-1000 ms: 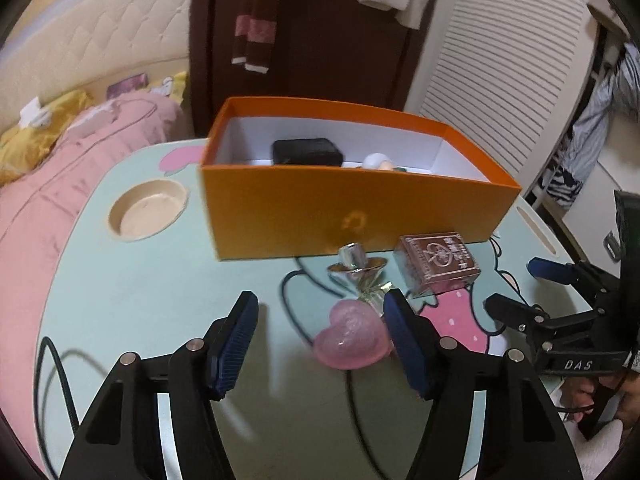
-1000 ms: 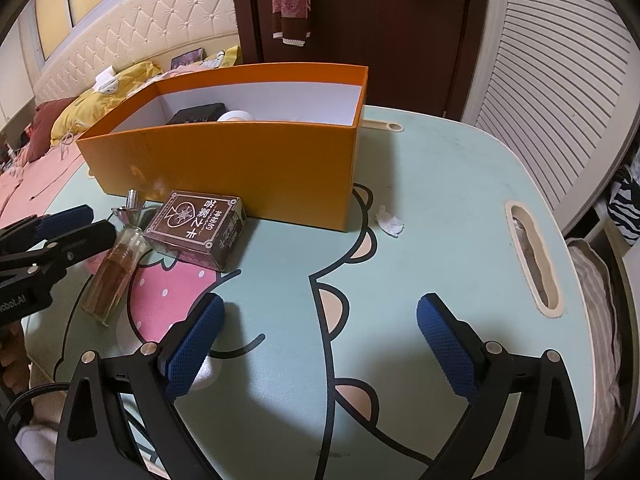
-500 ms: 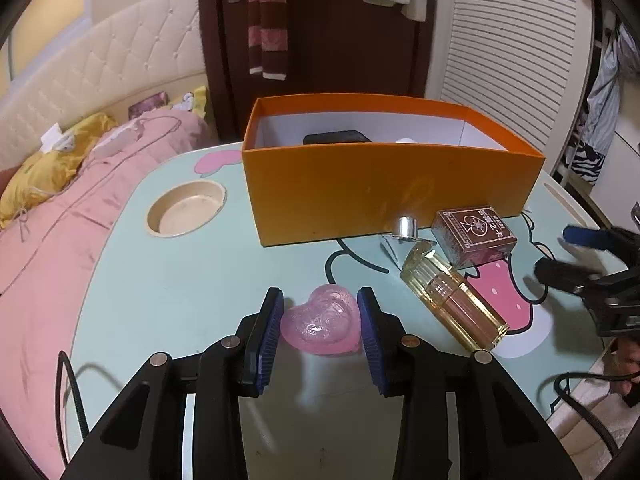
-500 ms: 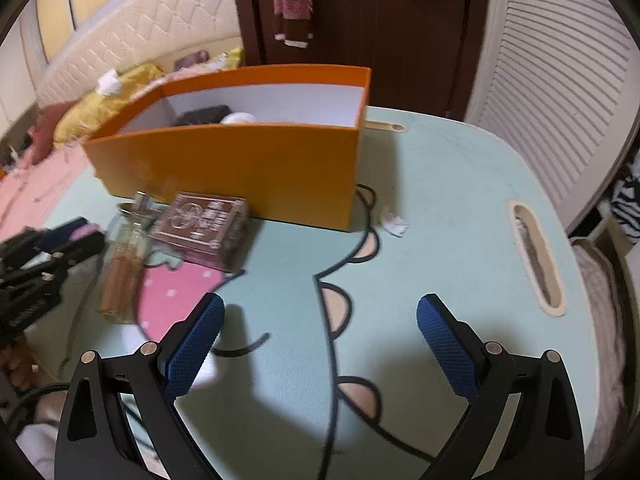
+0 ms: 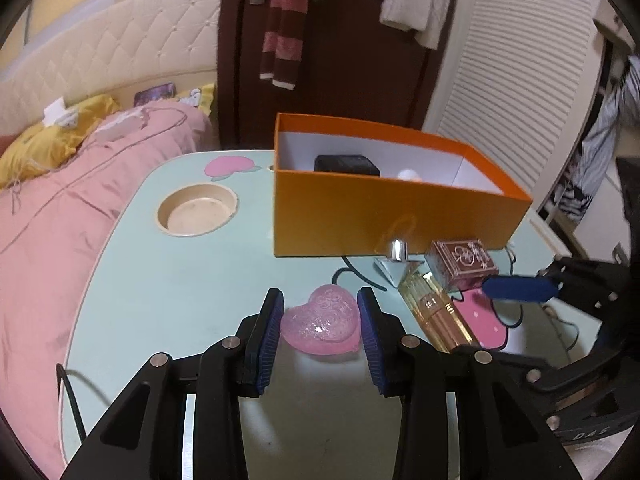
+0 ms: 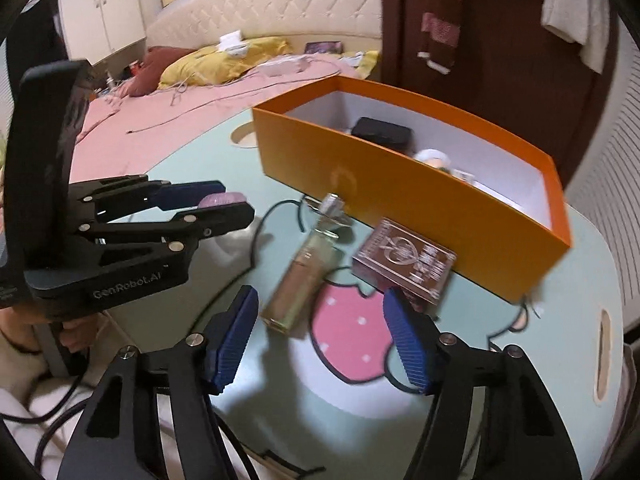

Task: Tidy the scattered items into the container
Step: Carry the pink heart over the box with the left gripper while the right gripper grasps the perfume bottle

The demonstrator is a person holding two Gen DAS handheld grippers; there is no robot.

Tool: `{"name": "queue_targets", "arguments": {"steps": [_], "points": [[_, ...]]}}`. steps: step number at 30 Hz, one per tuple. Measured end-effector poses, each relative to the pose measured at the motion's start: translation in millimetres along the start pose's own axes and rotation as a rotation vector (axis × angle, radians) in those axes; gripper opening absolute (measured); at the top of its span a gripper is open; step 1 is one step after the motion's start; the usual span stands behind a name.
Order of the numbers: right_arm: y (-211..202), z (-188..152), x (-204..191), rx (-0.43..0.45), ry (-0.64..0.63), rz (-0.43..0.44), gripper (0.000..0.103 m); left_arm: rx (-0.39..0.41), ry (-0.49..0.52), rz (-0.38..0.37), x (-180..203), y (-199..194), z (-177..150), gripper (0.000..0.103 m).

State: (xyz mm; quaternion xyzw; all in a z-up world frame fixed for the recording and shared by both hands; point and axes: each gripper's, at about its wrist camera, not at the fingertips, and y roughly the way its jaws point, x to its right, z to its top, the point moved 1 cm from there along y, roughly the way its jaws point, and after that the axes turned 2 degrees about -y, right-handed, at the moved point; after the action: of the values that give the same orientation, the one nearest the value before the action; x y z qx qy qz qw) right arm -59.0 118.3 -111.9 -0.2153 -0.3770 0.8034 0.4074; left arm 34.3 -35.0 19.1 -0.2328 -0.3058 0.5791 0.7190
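Scattered items lie in a small cluster on the desk, just in front of the long near wall of the orange box, which stands open-topped toward the desk's far edge so that things can be dropped in from above. A black case and a pale round thing already rest inside.

The left gripper has its blue pads pressed on both sides of the pink heart-shaped piece; the grip takes the heart across its width, probably because the flat lobes give the pads something to bear on. In the right wrist view the heart shows as a pale pink edge between those fingers, apparently just clear of the desk.

The right gripper points down at the perfume bottle, which lies on its side with its silver cap toward the box, beside the dark patterned carton that touches the box wall. Its jaws are closing, but the pads press on nothing yet; the bottle's base lies just ahead of the fingertips. The approach looks lined up to take the bottle across its narrow body.
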Motion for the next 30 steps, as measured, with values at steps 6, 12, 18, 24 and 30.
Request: {"name": "queue_targets", "arguments": {"steps": [6, 12, 18, 24, 30], "points": [[47.1, 0.0, 10.9, -0.017, -0.036, 0.02, 0.019, 0.0, -0.009, 0.003, -2.0, 0.3, 0.7, 0.036], [63.4, -4.1, 30.5, 0.003, 0.001, 0.012, 0.018, 0.017, 0.0, -0.006, 2.0, -4.7, 1.6, 0.036], [62.2, -4.5, 51.6, 0.074, 0.042, 0.036, 0.018, 0.058, 0.012, -0.026, 9.1, -16.5, 8.4, 0.036], [47.6, 4.1, 62.6, 0.166, 0.066, 0.034, 0.019, 0.089, 0.031, -0.052, 20.7, -25.4, 23.4, 0.036], [37.7, 28.9, 63.2, 0.231, 0.07, -0.011, 0.018, 0.104, 0.048, -0.058, 26.0, -19.4, 51.6, 0.036]]}}
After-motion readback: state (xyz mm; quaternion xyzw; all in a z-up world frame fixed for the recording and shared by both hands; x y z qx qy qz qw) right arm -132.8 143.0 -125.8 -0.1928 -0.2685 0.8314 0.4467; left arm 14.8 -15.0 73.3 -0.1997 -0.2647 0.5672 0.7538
